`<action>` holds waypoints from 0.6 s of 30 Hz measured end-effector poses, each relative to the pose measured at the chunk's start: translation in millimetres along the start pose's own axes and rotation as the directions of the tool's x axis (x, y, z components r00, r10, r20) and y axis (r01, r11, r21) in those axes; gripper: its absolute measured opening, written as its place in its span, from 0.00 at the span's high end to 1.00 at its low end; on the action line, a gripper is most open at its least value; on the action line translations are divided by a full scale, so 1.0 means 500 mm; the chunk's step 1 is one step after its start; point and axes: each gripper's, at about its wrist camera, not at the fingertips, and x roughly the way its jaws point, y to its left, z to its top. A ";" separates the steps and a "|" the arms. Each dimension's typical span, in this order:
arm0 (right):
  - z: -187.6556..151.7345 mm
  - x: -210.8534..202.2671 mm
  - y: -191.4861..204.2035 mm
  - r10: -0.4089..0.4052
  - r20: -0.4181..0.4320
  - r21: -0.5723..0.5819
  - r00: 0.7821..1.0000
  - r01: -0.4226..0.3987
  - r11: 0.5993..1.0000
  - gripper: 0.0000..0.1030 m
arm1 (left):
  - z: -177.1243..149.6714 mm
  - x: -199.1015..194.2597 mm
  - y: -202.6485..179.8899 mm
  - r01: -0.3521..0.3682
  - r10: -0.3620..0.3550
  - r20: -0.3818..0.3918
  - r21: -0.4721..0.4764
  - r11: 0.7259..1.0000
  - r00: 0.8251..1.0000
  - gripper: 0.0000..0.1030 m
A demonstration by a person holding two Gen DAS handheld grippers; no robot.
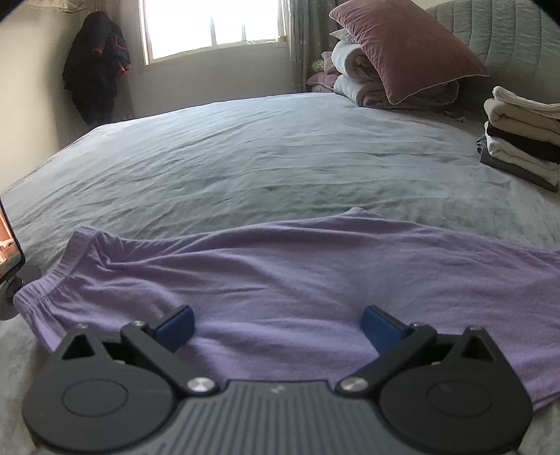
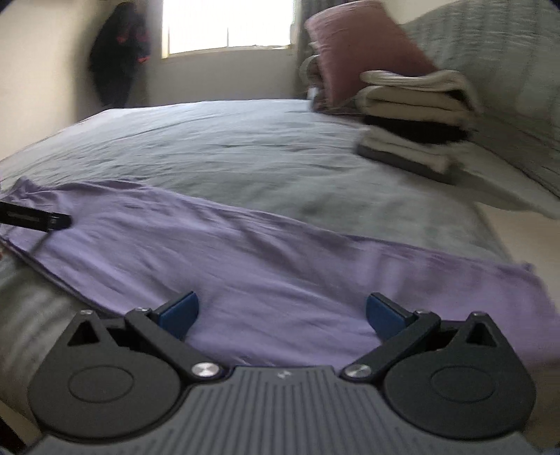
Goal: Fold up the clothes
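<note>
Plainly, scene: a bed [image 1: 245, 157] with a grey sheet, and one lavender garment [image 1: 297, 273] spread flat along its near edge.
Garment type: lilac knit trousers or a skirt, judging by the gathered elastic waistband [image 1: 45, 290]; I cannot tell which.
Garment place: on the sheet just in front of both grippers, across the near part of the bed, well apart from the folded pile.
Long axis: runs side to side across the bed, parallel to its near edge.
Pointing: the waistband end lies at the left in the left wrist view; the narrower hem end [image 2: 518, 276] lies at the right in the right wrist view, close to the side edge of the mattress.
Left gripper [image 1: 278, 325]: fingers spread as wide as they go, blue pads [image 1: 175, 325] clear of the fabric, holding nothing; it hangs over the waistband half.
Right gripper [image 2: 281, 315]: fingers likewise fully apart, empty, above the hem half; this view is motion-blurred.
Cross view: a dark finger of the left gripper [image 2: 38, 218] shows over the cloth's left end in the right wrist view.
Folded stack [image 1: 521, 140]: cream, dark and grey clothes piled at the far right of the bed.
Pillow [image 1: 409, 49]: mauve velvet, leaning on rolled bedding [image 1: 353, 70] by the headboard.
Background: a bright window [image 1: 213, 28] and a dark jacket [image 1: 98, 66] hanging in the corner.
</note>
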 end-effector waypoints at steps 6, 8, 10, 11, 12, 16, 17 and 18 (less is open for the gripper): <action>-0.019 -0.051 -0.092 -0.121 0.013 0.046 0.993 0.121 0.992 0.00 | 0.005 -0.001 -0.002 -0.009 0.009 -0.006 0.013 1.000 1.000 0.00; -0.015 -0.059 -0.118 -0.162 0.017 0.059 0.987 0.161 0.985 0.00 | 0.006 -0.002 0.000 -0.010 0.010 -0.007 0.015 1.000 1.000 0.00; -0.006 -0.060 -0.148 -0.201 0.016 0.069 0.980 0.199 0.978 0.00 | 0.006 -0.003 0.002 -0.010 0.010 -0.008 0.014 1.000 1.000 0.00; 0.002 -0.058 -0.161 -0.220 0.016 0.070 0.975 0.219 0.973 0.00 | 0.006 -0.004 0.003 -0.009 0.009 -0.008 0.013 1.000 1.000 0.00; 0.010 -0.055 -0.174 -0.238 0.013 0.070 0.971 0.236 0.969 0.00 | 0.006 -0.004 0.003 -0.009 0.009 -0.008 0.013 1.000 1.000 0.00; 0.034 -0.038 -0.223 -0.298 -0.008 0.066 0.955 0.298 0.952 0.00 | 0.007 -0.003 0.003 -0.008 0.008 -0.013 0.013 1.000 1.000 0.00; 0.039 -0.032 -0.235 -0.314 -0.012 0.067 0.949 0.314 0.947 0.00 | 0.008 -0.002 0.002 -0.009 0.009 -0.014 0.014 1.000 1.000 0.00; 0.043 -0.025 -0.245 -0.323 -0.020 0.065 0.946 0.324 0.944 0.00 | 0.009 -0.001 0.001 -0.009 0.010 -0.016 0.015 1.000 1.000 0.00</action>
